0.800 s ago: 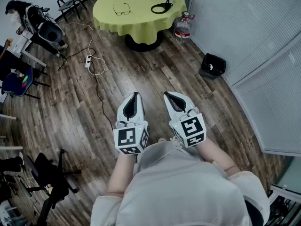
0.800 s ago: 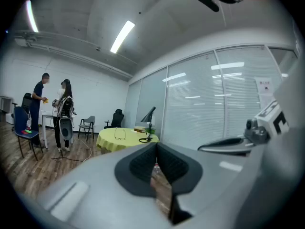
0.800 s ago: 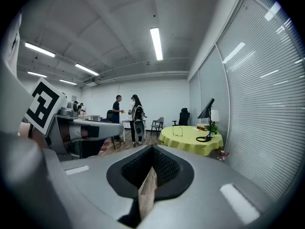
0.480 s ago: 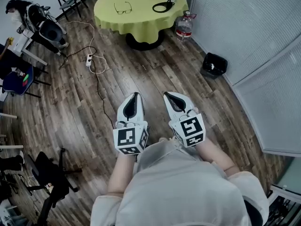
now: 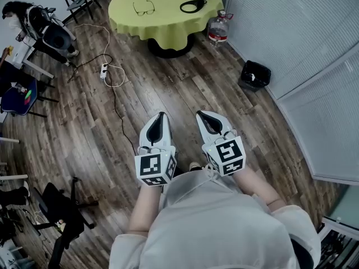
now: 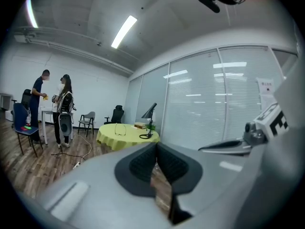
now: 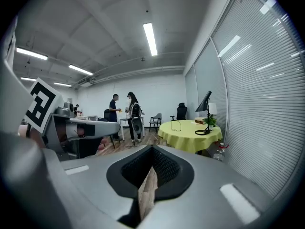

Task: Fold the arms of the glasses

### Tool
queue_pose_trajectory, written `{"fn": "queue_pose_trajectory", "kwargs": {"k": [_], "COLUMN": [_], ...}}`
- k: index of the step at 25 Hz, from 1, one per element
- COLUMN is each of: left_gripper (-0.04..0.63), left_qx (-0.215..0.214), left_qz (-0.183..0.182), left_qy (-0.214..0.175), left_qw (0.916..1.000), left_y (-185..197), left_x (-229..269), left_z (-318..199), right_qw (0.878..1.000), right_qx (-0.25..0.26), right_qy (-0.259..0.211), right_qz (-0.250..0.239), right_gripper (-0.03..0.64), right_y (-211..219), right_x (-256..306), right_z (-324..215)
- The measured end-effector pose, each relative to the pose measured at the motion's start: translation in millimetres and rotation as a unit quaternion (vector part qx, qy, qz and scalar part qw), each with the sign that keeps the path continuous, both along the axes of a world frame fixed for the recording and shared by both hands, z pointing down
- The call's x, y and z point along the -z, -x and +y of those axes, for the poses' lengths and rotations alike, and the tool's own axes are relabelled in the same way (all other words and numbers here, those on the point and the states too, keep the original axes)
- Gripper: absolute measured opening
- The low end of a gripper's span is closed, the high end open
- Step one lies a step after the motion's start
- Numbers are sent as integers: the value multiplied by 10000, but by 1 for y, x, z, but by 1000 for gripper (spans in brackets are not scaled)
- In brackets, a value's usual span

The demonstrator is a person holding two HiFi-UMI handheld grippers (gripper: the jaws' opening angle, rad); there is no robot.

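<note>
You stand on the wood floor (image 5: 168, 88), well back from the round table (image 5: 165, 28)
Your left gripper (image 5: 161, 115) and right gripper (image 5: 201, 114) sit side by side, each with jaws pressed together on nothing; the glasses (image 5: 144, 8) lie on the table's green cloth, well apart from both

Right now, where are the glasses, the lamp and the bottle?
glasses (image 5: 144, 8), head view, on the bridge.
lamp (image 7: 204, 101), right gripper view, on the shade.
bottle (image 5: 218, 31), head view, on the body.
</note>
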State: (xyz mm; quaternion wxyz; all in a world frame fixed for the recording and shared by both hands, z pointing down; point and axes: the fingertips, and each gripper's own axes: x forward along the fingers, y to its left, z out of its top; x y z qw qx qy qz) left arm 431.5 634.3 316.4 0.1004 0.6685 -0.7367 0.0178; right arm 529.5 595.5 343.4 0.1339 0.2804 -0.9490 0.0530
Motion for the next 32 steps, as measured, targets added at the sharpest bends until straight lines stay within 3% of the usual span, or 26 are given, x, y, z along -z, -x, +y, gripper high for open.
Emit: {"fn": "queue_pose_trajectory", "kwargs": {"k": [5, 10, 17, 26, 32], "left_gripper": [8, 8, 8, 8, 8], "left_qx": [-9, -9, -102, -221, -92], "left_qz": [77, 139, 268, 304, 397], "left_qy": [87, 128, 154, 41, 208], "left_qw": [9999, 9998, 9995, 9993, 9990], "left_y": [29, 90, 214, 406, 481], "left_x": [-10, -20, -9, 19, 1], "left_z": [-13, -36, -88, -148, -174], "right_qw": [9999, 9997, 9995, 9984, 9970], "right_qx": [35, 32, -177, -533, -648], "right_qy": [152, 211, 210, 86, 253], "right_qz": [60, 118, 177, 180, 345], "right_gripper": [-3, -3, -2, -2, -2], "right_y": [30, 87, 201, 374, 435], "right_x": [-11, -19, -9, 16, 0], "right_z": [-14, -38, -88, -151, -185]}}
